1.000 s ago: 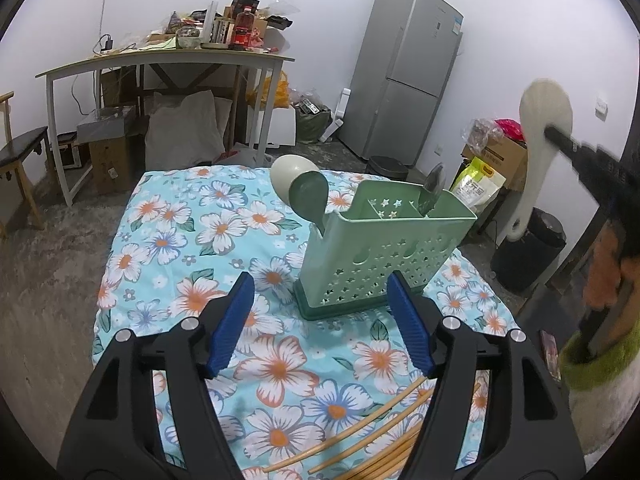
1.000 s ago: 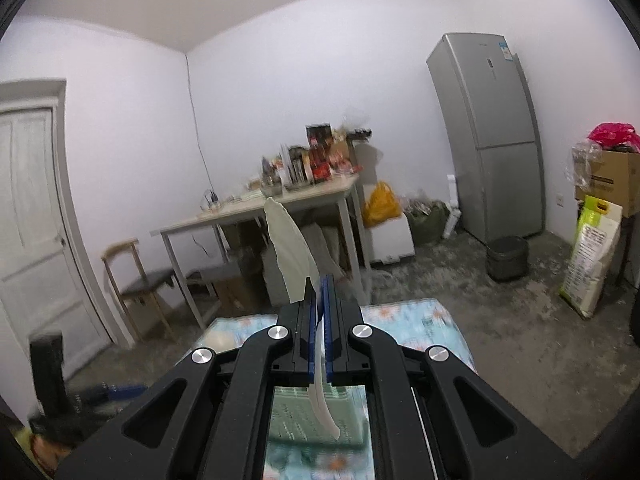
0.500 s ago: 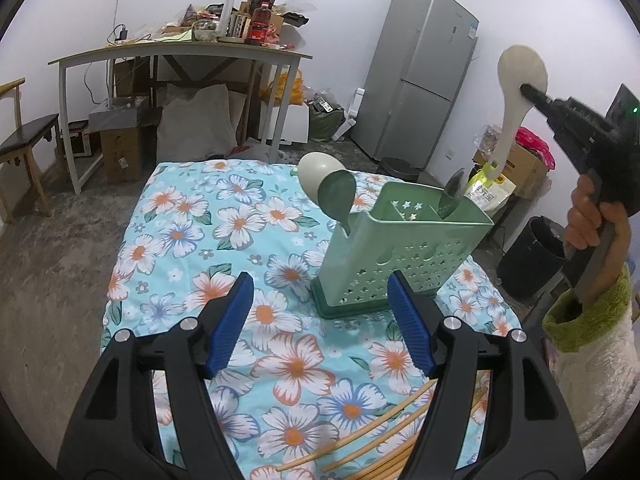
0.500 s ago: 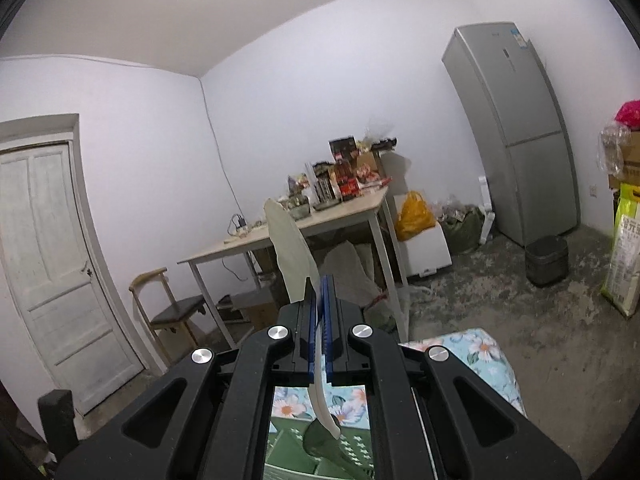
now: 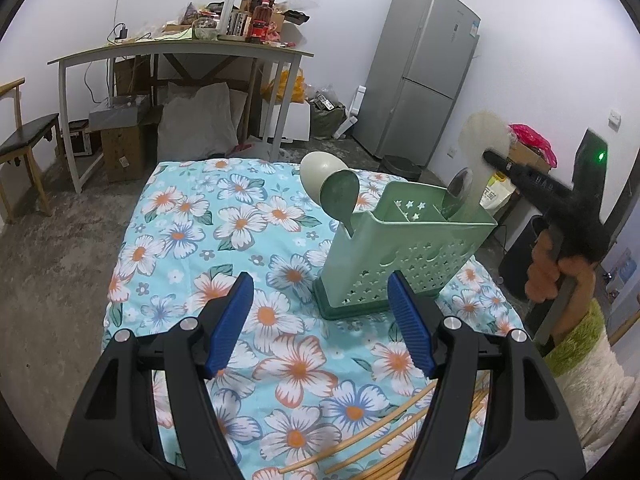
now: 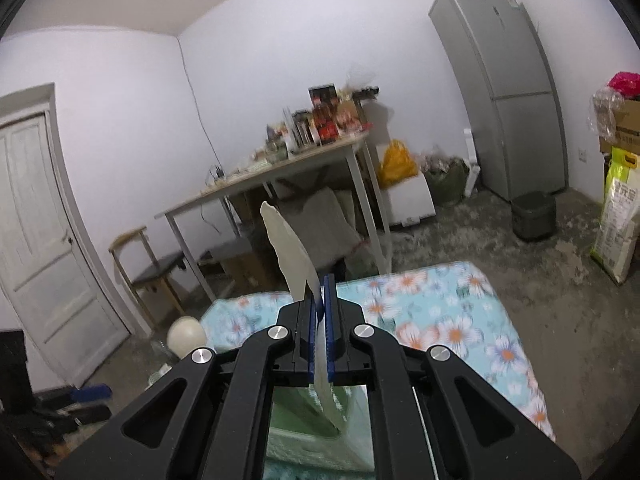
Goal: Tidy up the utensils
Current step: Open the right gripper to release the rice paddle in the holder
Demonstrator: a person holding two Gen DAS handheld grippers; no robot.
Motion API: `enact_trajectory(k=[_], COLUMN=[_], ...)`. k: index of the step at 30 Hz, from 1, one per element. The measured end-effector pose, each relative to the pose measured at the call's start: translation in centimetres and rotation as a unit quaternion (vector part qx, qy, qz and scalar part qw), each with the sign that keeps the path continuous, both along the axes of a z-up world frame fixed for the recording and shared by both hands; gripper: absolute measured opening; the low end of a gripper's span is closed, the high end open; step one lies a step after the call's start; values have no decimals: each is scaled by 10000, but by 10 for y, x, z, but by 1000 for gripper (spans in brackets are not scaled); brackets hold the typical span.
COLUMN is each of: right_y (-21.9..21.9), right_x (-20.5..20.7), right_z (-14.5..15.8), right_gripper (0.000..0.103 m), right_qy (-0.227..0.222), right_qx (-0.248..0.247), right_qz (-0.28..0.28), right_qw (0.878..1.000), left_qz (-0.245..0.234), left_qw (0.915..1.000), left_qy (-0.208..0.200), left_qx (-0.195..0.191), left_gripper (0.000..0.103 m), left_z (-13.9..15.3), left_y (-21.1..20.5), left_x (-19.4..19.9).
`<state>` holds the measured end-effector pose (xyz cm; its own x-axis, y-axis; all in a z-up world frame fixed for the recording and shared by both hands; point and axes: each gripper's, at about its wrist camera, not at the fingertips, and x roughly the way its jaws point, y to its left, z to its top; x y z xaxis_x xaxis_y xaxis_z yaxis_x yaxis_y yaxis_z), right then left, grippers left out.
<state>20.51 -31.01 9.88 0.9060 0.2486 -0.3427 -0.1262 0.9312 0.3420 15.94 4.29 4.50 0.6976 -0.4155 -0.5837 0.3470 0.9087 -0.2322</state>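
A green perforated utensil holder point(image 5: 404, 248) stands on the floral cloth point(image 5: 240, 224). At its left end lean a dark green spoon point(image 5: 340, 194) and a cream spoon point(image 5: 318, 168); a metal spoon point(image 5: 460, 184) stands at its right end. My right gripper point(image 5: 494, 158) is shut on a white rice paddle point(image 5: 482, 136), whose handle reaches down into the holder's right end. In the right wrist view the paddle point(image 6: 288, 248) stands on edge between that gripper's point(image 6: 319, 284) blue pads, above the holder point(image 6: 304, 412). My left gripper point(image 5: 319, 284) hovers open in front of the holder. Several wooden chopsticks point(image 5: 380, 436) lie near it.
The cloth-covered table ends close behind and to the right of the holder. Beyond it stand a cluttered desk point(image 5: 180, 48), a grey fridge point(image 5: 420, 72), a chair point(image 5: 24, 148) and a black bin point(image 5: 520, 256). A person's hand and green cuff point(image 5: 568, 320) are at the right.
My right gripper has come down and closer with the paddle, so its handle now dips into the holder's right end. The left gripper has stayed open and nearly still.
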Motion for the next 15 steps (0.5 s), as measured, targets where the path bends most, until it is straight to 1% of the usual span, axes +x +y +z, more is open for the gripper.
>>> enact_trajectory(k=[2,3,4,5,6,10,13,15], right_y=[1,1,0,-1,-1,-4,-4,-2], right_x=[-3,-6,-11,-14,-17,-27,-42,-53], right_z=[-3,-4,-3,-3,-2,3,7,7], right_gripper=[7,19,28,41,44,45,46,50], right_qy=[70,61,32,-8,-59,-86,-124,-135], right_qx=[-37,-46,-34,-14,5,4,31,70], right_qz=[20,12,0,-9,-8,-33,-43,-32], right_qw=[10000,10000,10000,10000,10000,10000,9999,9999], left_qz=[0,1,1,-4,-8,-38,-54,-50], left_qw=[10000,10000,10000,10000,10000,10000,9999,9999], left_qy=[-11,-11,-14,-14,-14,-36,-89,-103], left_qx=[2,-5,-15,-31,-43,-72,-86,-104], left_gripper=[66,67,67,67,67,68,68,69], left_z=[0,0,0,1,1,3,6,7], left_y=[0,0,0,0,0,-2,-2,-2], left_x=[-1,-1,-2,-3,-4,-10,-17,-21])
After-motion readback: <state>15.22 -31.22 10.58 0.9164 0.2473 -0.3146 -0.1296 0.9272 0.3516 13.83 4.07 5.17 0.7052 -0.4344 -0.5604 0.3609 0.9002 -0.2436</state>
